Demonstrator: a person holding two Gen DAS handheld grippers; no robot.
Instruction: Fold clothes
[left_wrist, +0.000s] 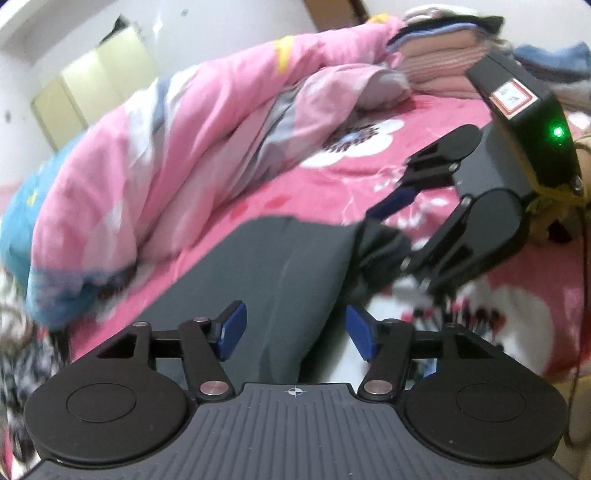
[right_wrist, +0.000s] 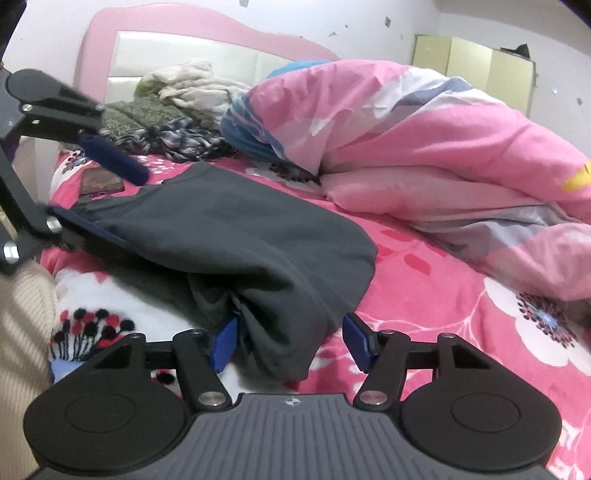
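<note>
A dark grey garment (left_wrist: 280, 266) lies folded on the pink flowered bedsheet (left_wrist: 295, 188). My left gripper (left_wrist: 295, 334) is open, and the garment's near end lies between its blue pads without being pressed. In the right wrist view the same garment (right_wrist: 236, 229) spreads across the sheet, bunched at its near end. That bunched fold sits between the blue pads of my right gripper (right_wrist: 291, 343), which is open; the left pad touches the cloth and the right pad stands clear. The left gripper (right_wrist: 110, 199) shows at the garment's far left edge, jaws apart. The right gripper (left_wrist: 388, 236) shows at the garment's right end.
A rumpled pink quilt (right_wrist: 424, 147) fills the bed's far side. A heap of loose clothes (right_wrist: 177, 107) lies by the pink headboard (right_wrist: 207, 22). Folded clothes are stacked (left_wrist: 443, 55) at the bed's other end. A cream knitted sleeve (right_wrist: 22, 332) is at the left, a small brown item (right_wrist: 101, 182) beyond.
</note>
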